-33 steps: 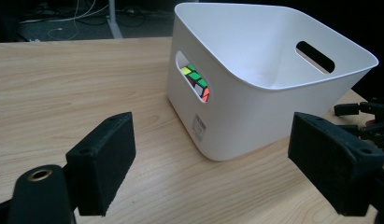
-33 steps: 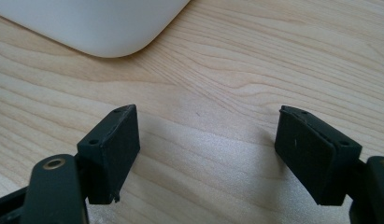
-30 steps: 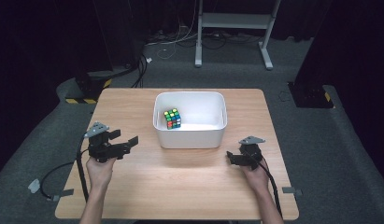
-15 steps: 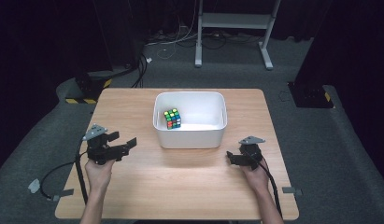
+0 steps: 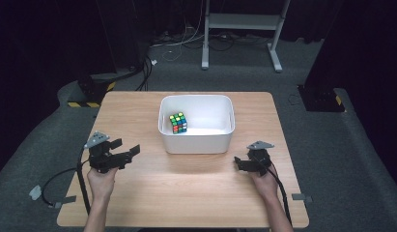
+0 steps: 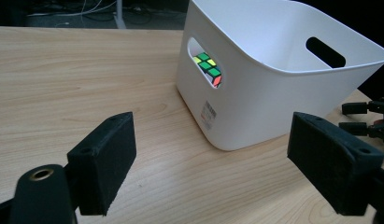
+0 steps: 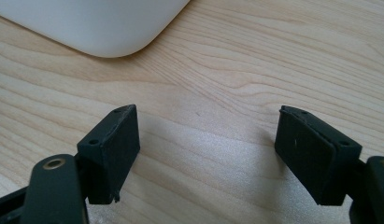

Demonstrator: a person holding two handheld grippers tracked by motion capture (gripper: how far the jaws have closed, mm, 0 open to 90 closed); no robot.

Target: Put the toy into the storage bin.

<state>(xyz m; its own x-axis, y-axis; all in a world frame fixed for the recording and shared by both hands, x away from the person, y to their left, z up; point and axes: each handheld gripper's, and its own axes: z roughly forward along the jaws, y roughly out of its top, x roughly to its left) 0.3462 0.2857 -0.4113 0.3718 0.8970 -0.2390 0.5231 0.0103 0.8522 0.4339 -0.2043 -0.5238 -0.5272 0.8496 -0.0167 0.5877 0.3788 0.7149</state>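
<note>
Nearest the person, the left gripper and right gripper rest on the wooden table, both with jaws spread wide and empty. Between and beyond them stands the white bin, holding the puzzle cube (at its left side).

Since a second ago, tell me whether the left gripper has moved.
Yes, slightly. In the high view the left gripper has drifted a little toward the person's edge of the table, away from the white bin. Its jaws stand open.
</note>
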